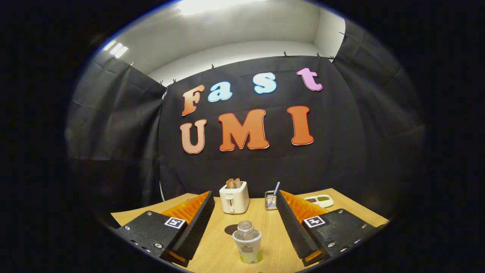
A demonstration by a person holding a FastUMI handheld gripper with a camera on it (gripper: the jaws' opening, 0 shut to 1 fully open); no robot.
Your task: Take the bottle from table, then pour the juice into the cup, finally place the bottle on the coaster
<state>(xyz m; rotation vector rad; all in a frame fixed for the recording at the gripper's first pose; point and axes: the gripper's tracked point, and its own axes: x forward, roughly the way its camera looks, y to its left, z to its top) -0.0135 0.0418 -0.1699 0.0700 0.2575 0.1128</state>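
Observation:
A small bottle (247, 242) with a clear cap and a white-and-green label stands upright on the wooden table (218, 250). It sits between my two fingers, near their bases, and touches neither. My gripper (243, 192) is open wide. A dark round coaster (230, 229) lies flat just behind the bottle, slightly to its left. Farther ahead, close to my right fingertip, a small ribbed cup (270, 201) holds a thin stick.
A white toaster (234, 198) with two bread slices stands at the back of the table, between the fingertips. A white two-part dish (320, 200) with dark and green contents sits beyond the right finger. Black cloth walls close the table behind.

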